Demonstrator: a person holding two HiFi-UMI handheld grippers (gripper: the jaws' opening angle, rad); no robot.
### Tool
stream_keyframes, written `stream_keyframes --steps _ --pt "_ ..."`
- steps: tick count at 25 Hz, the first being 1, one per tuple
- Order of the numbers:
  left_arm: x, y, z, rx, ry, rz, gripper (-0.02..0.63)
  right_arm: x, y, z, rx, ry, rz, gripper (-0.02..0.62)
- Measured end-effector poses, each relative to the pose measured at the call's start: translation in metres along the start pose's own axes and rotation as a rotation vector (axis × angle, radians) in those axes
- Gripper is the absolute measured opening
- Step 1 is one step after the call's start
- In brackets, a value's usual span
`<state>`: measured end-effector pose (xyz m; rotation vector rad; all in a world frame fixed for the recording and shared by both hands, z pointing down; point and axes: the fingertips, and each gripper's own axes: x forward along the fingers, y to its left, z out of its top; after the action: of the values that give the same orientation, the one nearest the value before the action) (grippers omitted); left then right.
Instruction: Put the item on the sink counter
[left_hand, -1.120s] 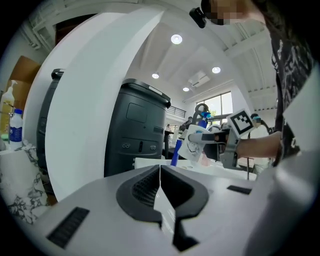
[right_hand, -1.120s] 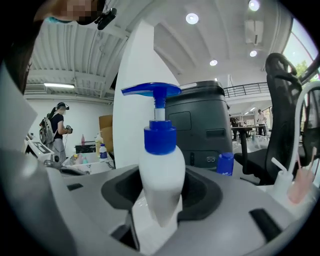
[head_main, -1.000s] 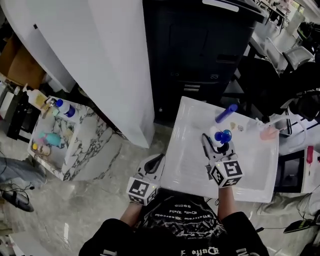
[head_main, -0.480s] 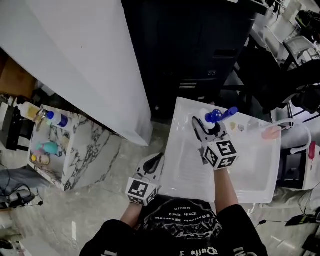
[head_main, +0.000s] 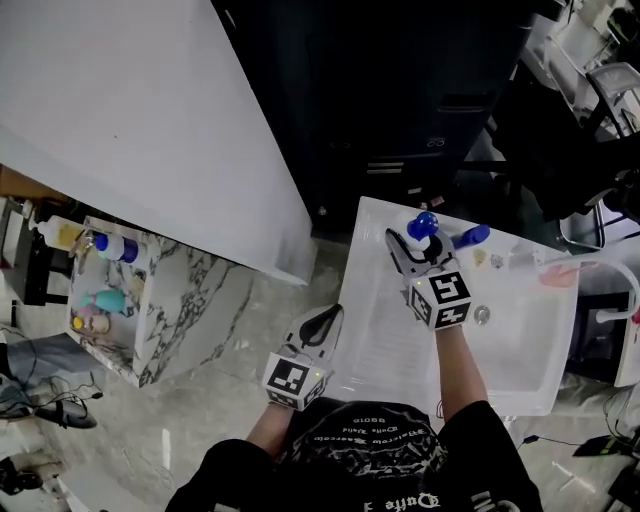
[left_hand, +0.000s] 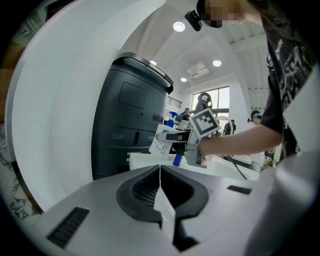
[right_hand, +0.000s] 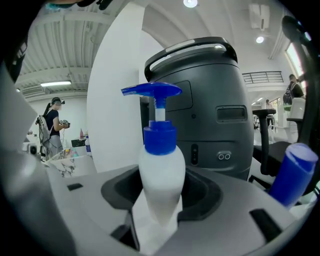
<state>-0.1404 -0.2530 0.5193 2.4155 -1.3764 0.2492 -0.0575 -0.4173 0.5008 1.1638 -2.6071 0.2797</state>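
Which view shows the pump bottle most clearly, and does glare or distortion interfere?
Right gripper view: pump bottle sharp, evenly lit, close; fisheye bends the edges. Head view: bottle small, the white sink bright with little detail. Left gripper view: heavy fisheye, bottle tiny and distant.

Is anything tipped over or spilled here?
Only the blue tube: it lies tipped over at the white sink's far edge, not standing. The pump bottle is upright in the right gripper. No spill shows.
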Motion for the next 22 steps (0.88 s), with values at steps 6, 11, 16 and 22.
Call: stream_keyframes --steps 6,11,16,22 --pt "0.023 0.005 0.007 0.031 0.029 -0.024 0.008 0.021 -0.015 -0.02 -0.024 0.04 0.018 0.204" --pt "0.039 0.008 0.008 0.037 0.042 -0.026 0.008 0.033 -0.027 -0.04 -0.011 0.075 0.029 0.203" --pt "0.048 0.005 -0.003 0.021 0.073 -0.041 0.008 0.04 -0.032 -0.053 -0.031 0.099 0.041 0.202" --pt "0.054 -0.005 -0.011 0.022 0.101 -0.069 0.008 0.043 -0.031 -0.057 -0.08 0.093 0.057 0.204"
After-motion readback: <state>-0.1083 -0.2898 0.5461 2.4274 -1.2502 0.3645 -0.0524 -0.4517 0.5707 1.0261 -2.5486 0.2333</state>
